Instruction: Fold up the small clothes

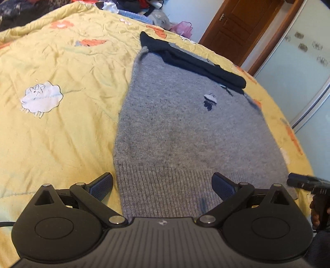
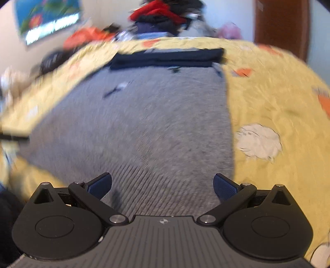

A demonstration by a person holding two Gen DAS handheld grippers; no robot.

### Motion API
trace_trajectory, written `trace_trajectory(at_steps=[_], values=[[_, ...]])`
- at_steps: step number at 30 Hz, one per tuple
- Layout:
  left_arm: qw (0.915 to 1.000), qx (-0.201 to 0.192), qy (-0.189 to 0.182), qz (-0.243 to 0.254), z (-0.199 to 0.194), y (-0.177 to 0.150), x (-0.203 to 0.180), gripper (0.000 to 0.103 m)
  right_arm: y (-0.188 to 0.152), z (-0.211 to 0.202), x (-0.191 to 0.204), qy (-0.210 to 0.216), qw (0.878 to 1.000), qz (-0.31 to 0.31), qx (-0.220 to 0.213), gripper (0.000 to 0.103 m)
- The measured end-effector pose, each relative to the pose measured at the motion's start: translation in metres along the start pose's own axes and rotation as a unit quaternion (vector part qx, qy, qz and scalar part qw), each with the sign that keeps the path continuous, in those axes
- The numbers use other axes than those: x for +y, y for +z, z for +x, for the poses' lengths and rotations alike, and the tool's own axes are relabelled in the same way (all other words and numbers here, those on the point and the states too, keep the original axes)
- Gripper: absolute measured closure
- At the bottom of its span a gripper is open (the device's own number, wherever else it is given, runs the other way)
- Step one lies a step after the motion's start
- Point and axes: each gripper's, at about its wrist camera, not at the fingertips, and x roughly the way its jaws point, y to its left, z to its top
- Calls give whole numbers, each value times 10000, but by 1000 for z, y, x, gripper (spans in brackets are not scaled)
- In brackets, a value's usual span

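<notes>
— While you hover over it, where does the garment lie?

— Your grey knitted sweater [image 1: 181, 127] lies spread flat on the yellow quilt [image 1: 61, 127], ribbed hem [image 1: 165, 185] nearest you and a small navy-and-white emblem [image 1: 210, 101] on its chest. Across its far end lies a folded band of dark navy cloth [image 1: 191, 61] (a sleeve or a collar part, I cannot tell which).

— And my grippers?

— Your left gripper [image 1: 163, 186] hangs above the hem with its fingers spread wide and nothing between the blue pads [image 1: 101, 186]; the sweater's left edge runs just inside the left-hand pad. Your right gripper [image 2: 163, 186] is spread just as wide and empty, over the hem at the sweater's other side, with the garment's right edge just beyond its right-hand pad [image 2: 224, 187]. In the left wrist view its black body [image 1: 307, 183] shows at the sweater's near right corner, with part of your hand [image 1: 315, 214] under it.

— What surrounds it?

— White sheep patches [image 1: 41, 99] and orange shapes [image 1: 92, 42] dot the quilt. Beyond the far edge sits a pile of clothes [image 2: 160, 14], red on top, though the right wrist view is blurred, so take that loosely. A brown wooden door [image 1: 237, 26] stands behind, and a pale sliding panel [image 1: 299, 68] beside it.
</notes>
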Motion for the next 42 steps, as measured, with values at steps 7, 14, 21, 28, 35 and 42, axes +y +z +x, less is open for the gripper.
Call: trace_trajectory(at_steps=[7,14,21,28,35,42], values=[[9936,245,-833,-720,4,6,15,24,2,-16,-73,451,9759,2134,-87,0],[9960,310,-589,-594,12,11,18,78,-3,-22,-91,729,9650,2511,-186,0],[9971,302,-510,-476,9,5,25,96,-2,-22,-131,1085,9346,3386,-67,0],[9962,145,-630,-580,8,2,27,96,-1,2,-119,2172,9083,3506,699,0],[9953,148,-683,-666,16,7,28,95,15,16,-113,2264,9055,3516,718,0],[9932,157,-836,-792,13,1,33,95,8,24,-101,2556,9042,3190,1240,43]])
